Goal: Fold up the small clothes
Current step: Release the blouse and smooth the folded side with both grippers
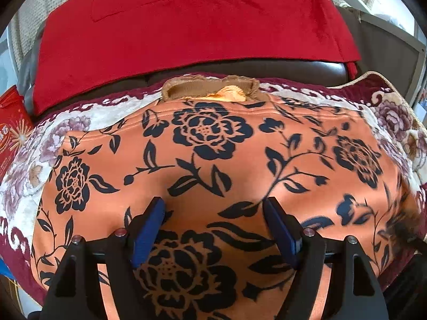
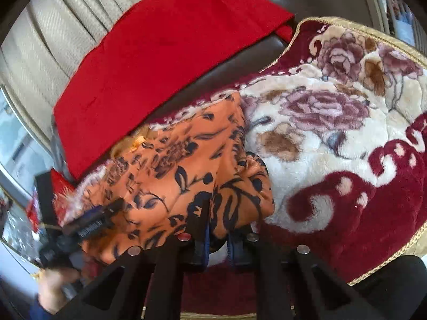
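Observation:
An orange garment [image 1: 213, 146] with a black flower print lies spread on a plush flowered blanket [image 1: 88, 117]. A tan collar [image 1: 186, 88] shows at its far edge. My left gripper [image 1: 213, 210] stands open low over the garment's near middle, its blue pads [image 1: 149, 229] wide apart with only flat cloth between them. In the right wrist view the garment [image 2: 186, 176] is bunched up, and my right gripper [image 2: 217, 232] is shut on its near right edge, the cloth rising in folds above the jaws. The left gripper [image 2: 88, 224] appears blurred at the left, held by a hand [image 2: 53, 290].
A red cloth [image 1: 186, 26] is draped over a dark brown leather seat [image 1: 267, 69] behind the blanket. A red printed box [image 1: 10, 122] sits at the far left. Beige ribbed fabric [image 2: 53, 26] is behind. The blanket [image 2: 333, 133] extends bare to the right of the garment.

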Available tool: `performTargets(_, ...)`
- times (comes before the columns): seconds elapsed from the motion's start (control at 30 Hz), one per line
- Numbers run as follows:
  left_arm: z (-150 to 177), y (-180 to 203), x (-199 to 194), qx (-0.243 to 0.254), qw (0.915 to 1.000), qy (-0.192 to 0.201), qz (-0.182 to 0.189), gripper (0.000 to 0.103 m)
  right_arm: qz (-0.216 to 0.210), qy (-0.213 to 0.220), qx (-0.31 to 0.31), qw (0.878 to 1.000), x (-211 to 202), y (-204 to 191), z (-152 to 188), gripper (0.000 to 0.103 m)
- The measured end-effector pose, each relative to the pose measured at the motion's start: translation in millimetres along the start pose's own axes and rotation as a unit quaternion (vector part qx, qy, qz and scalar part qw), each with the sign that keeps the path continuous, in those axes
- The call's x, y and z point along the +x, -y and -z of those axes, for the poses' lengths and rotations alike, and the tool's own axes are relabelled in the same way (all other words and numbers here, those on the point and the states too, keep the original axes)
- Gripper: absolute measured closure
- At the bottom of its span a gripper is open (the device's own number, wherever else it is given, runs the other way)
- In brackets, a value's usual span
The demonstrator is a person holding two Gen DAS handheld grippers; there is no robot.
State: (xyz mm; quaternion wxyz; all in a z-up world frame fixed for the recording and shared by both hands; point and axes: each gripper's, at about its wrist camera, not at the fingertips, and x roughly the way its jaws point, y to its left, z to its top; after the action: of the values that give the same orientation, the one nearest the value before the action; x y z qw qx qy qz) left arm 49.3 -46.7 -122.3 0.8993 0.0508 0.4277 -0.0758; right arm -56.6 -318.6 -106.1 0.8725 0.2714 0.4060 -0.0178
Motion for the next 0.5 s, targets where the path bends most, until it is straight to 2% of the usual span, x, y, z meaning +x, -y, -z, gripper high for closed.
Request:
performTargets(0.03, 0, 1, 1, 0.002, 1.0, 0.001, -0.003, 0.025, -0.002, -0.031, 0.021, 0.999, 18, 16, 4, 0.091)
performTargets(0.07, 0, 2, 1, 0.006, 1.0, 0.001, -0.007, 0.025, -0.03, -0.048, 0.055, 0.997, 29, 33, 7, 0.091)
performTargets(0.1, 1, 3, 0, 0.008, 0.9999, 0.001, -0.01, 0.024, -0.072, -0.038, 0.089, 0.993, 25, 47, 6, 0.084)
performTargets(0.17, 0, 2, 3, 0.004, 0.9999, 0.001, -0.012, 0.024, -0.085, -0.043, 0.094, 0.991, 15, 49, 2, 0.073)
performTargets(0.2, -1, 1, 5, 0.003, 0.9999, 0.001, -0.012, 0.024, -0.087, -0.043, 0.094, 0.991, 9, 52, 2, 0.066)
performTargets(0.23, -1, 0, 6, 0.001, 0.9999, 0.0, -0.012, 0.024, -0.094, -0.042, 0.101, 0.99, 5, 57, 1, 0.05)
performTargets(0.27, -1, 1, 6, 0.001, 0.9999, 0.0, -0.012, 0.023, -0.104, -0.039, 0.121, 0.986, -1, 65, -1, 0.04)
performTargets(0.3, -1, 1, 6, 0.003, 0.9999, 0.001, -0.012, 0.023, -0.11, -0.034, 0.136, 0.984, -6, 72, -3, 0.033)
performTargets(0.4, 0, -1, 5, -0.001, 1.0, 0.004, -0.008, 0.023, -0.137, -0.01, 0.15, 0.979, -22, 81, -24, 0.033)
performTargets(0.43, 0, -1, 6, -0.002, 1.0, 0.004, -0.007, 0.023, -0.146, -0.007, 0.145, 0.979, -21, 80, -35, 0.03)
performTargets(0.5, 1, -1, 6, -0.006, 1.0, 0.004, -0.005, 0.023, -0.167, -0.02, 0.114, 0.979, -6, 70, -63, 0.028)
